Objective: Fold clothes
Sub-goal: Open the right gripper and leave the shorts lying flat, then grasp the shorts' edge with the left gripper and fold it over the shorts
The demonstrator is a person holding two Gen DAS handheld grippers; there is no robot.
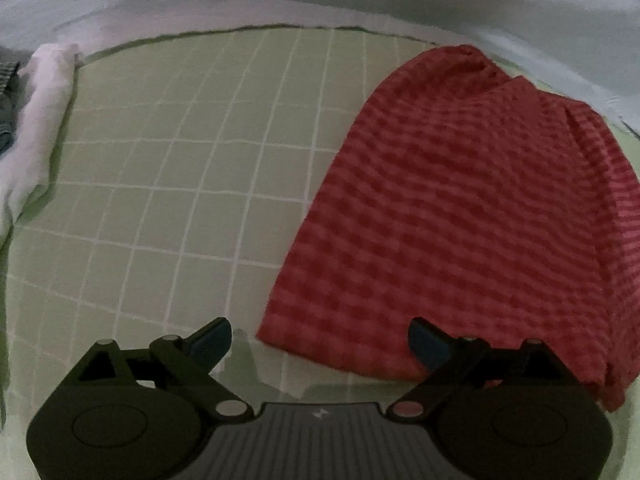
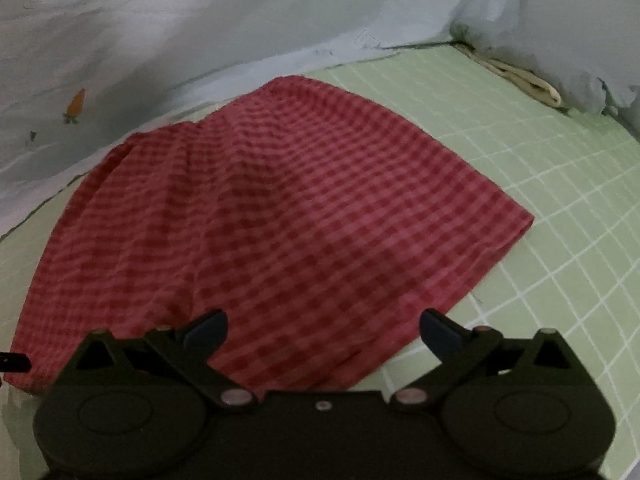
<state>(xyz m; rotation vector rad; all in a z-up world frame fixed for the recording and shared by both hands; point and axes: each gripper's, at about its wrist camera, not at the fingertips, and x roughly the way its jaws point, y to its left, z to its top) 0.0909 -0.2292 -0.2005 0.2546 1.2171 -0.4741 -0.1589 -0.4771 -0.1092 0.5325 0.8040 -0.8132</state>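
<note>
Clearly, from the left wrist view, the left gripper [image 1: 320,340] hangs with jaws spread wide and empty, just above the near edge of the red checked cloth [image 1: 460,216], which lies on a green gridded mat [image 1: 180,168]. The cloth looks thin, soft and layered at its right side; a pinch there would probably catch one layer only and pull the fold apart. A white cloth [image 1: 44,116] sits bunched at the mat's left edge.

From the right wrist view, the right gripper [image 2: 323,332] is likewise spread, holding nothing, over the cloth's near hem. Rumpled ridges could drag and skew any fold.
</note>
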